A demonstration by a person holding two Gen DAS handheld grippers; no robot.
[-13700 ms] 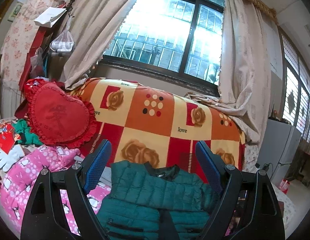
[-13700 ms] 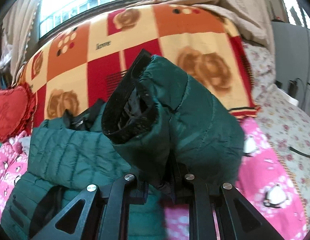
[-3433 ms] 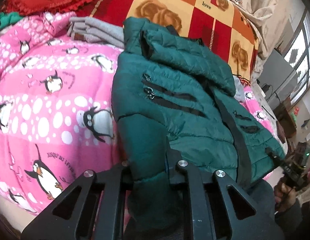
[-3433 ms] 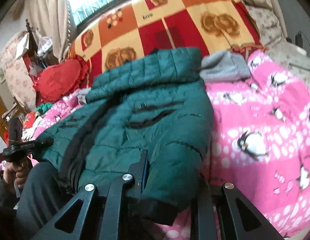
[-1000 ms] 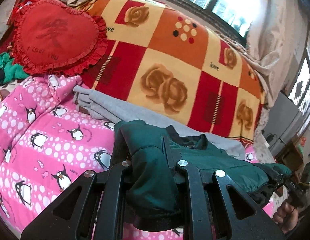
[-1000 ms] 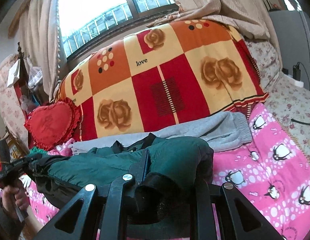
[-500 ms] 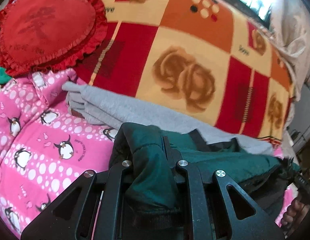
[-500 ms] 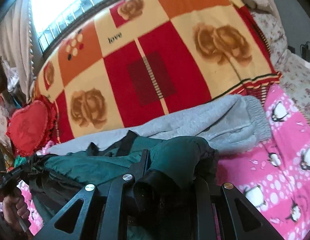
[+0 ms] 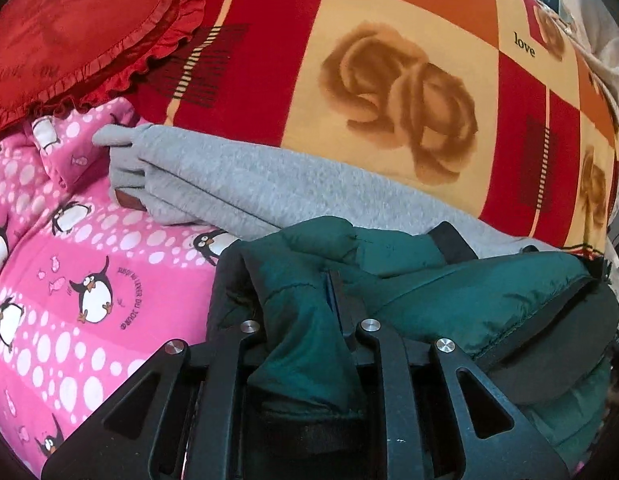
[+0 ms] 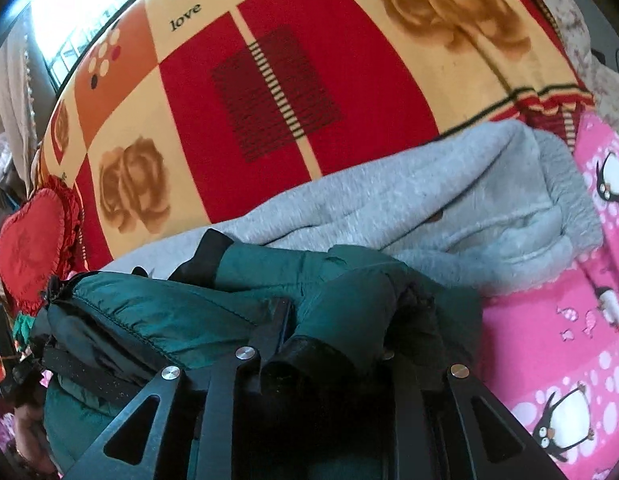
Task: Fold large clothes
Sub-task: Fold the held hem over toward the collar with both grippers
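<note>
Your left gripper (image 9: 305, 292) has a fold of the dark green puffer jacket (image 9: 461, 292) between its jaws, and they are opening. Your right gripper (image 10: 333, 320) has the other end of the jacket (image 10: 169, 316) between its jaws, also opening. The jacket lies on the pink penguin blanket (image 9: 69, 240). At 12 o'clock, just behind it, lies a folded grey garment (image 9: 245, 184), then the rose-patterned blanket (image 9: 389, 60). At 10 o'clock sits a red heart cushion (image 9: 69, 28).
</note>
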